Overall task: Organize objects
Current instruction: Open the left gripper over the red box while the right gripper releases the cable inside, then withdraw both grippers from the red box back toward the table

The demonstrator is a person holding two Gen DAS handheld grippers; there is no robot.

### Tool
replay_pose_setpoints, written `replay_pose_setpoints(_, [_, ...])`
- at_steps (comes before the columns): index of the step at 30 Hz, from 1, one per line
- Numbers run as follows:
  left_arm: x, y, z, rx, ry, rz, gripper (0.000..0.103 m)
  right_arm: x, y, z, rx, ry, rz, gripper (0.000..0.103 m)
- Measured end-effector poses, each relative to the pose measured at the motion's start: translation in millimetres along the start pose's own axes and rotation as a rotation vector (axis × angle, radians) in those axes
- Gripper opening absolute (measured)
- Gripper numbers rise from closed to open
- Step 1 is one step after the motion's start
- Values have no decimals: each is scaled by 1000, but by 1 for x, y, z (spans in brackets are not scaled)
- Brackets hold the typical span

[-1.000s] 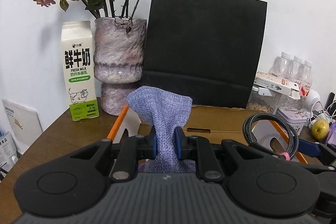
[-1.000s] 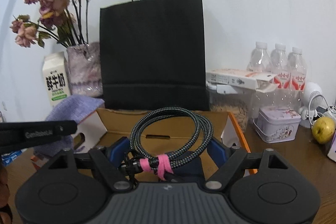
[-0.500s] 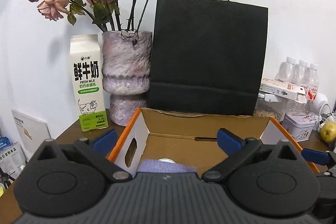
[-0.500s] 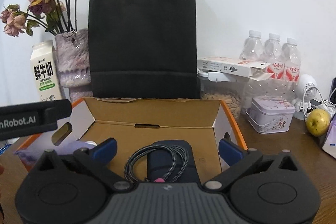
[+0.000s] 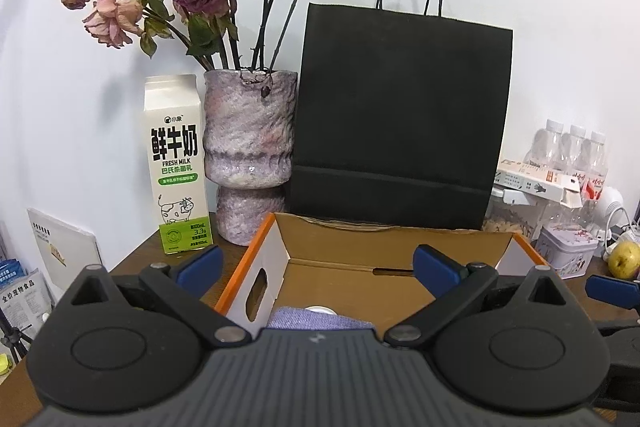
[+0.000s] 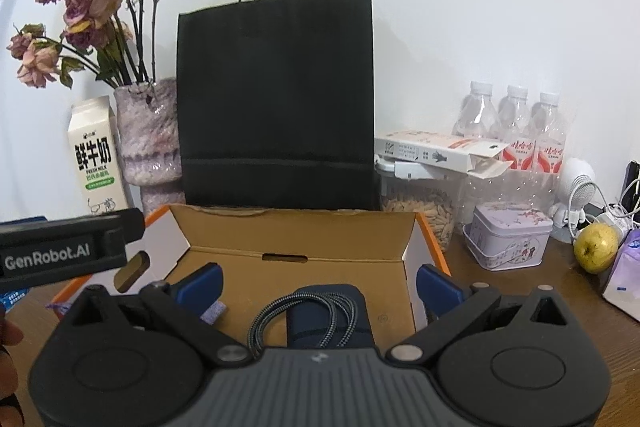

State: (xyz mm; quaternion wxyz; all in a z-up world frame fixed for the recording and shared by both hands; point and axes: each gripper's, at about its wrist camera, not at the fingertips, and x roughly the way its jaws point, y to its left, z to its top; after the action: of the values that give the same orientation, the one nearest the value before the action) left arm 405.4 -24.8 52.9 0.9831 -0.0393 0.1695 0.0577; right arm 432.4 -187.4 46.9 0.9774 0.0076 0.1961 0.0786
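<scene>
An open cardboard box (image 5: 400, 255) with orange edges sits on the brown table. In the left wrist view a purple cloth pouch (image 5: 320, 319) lies in the box's near left part, with a round white lid showing behind it. My left gripper (image 5: 318, 263) stands wide open above it, holding nothing. In the right wrist view the same box (image 6: 296, 235) holds a coiled braided cable (image 6: 304, 319) lying on a dark blue case (image 6: 332, 311). My right gripper (image 6: 318, 281) is wide open over them, not touching. The left gripper's body (image 6: 68, 251) juts in at the left.
Behind the box stand a black paper bag (image 5: 400, 115), a stone vase of dried roses (image 5: 250, 135) and a milk carton (image 5: 176, 163). To the right are water bottles (image 6: 516, 123), a clear grain container (image 6: 420, 211), a small tin (image 6: 508, 235) and a yellow-green fruit (image 6: 596, 247).
The left gripper opened and the purple pouch dropped into the box. The right gripper opened wider and the coiled cable now lies on the blue case in the box.
</scene>
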Motion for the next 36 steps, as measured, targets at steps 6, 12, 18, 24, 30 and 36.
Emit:
replay_pose_setpoints(6, [-16, 4, 8, -26, -14, -2, 103, -15, -1, 7, 9, -24, -3, 103])
replay_pose_setpoints(12, [-32, 9, 12, -34, -19, -8, 103, -34, 3, 7, -2, -37, 3, 103])
replay_pose_setpoints(18, [-57, 13, 14, -27, -40, -25, 103, -61, 4, 4, -17, -73, 7, 103])
replay_pose_setpoints(24, [-83, 15, 13, -16, -65, -47, 103, -93, 5, -1, -30, -104, 20, 103])
replay_pose_setpoints(30, [-110, 20, 9, -2, -81, -64, 103, -123, 2, -8, -30, -133, 24, 103])
replay_pose_setpoints(36, [-134, 27, 1, 11, -78, -72, 103, -152, 1, -17, -48, -143, 26, 103])
